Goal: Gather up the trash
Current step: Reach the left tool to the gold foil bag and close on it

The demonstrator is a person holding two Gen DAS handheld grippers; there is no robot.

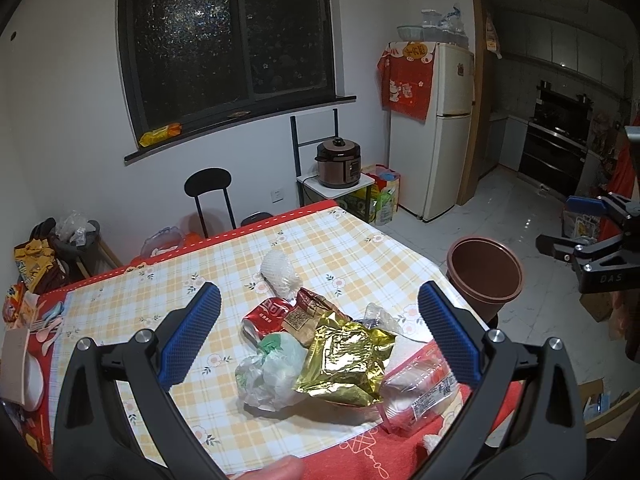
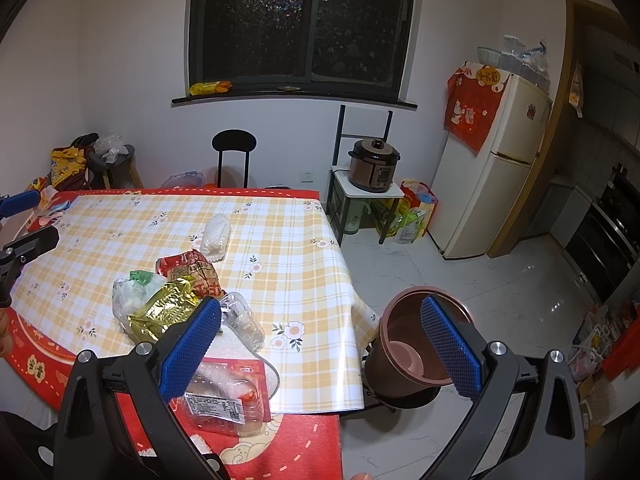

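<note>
Gold foil bag (image 1: 346, 364) lies on the tabletop (image 1: 168, 312) straight ahead of the left hand-held gripper (image 1: 320, 336), jaws wide and empty. Right hand-held gripper (image 2: 320, 340), also wide, hangs nearer the bin (image 2: 416, 344).

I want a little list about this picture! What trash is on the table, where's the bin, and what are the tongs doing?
trash: gold foil bag, white plastic bag, red wrapper, white foam net, clear plastic box
where: piled on the checked table
bin: brown bin, beside the table's corner, looks empty
left tongs: open, holding nothing
right tongs: open, holding nothing
</note>
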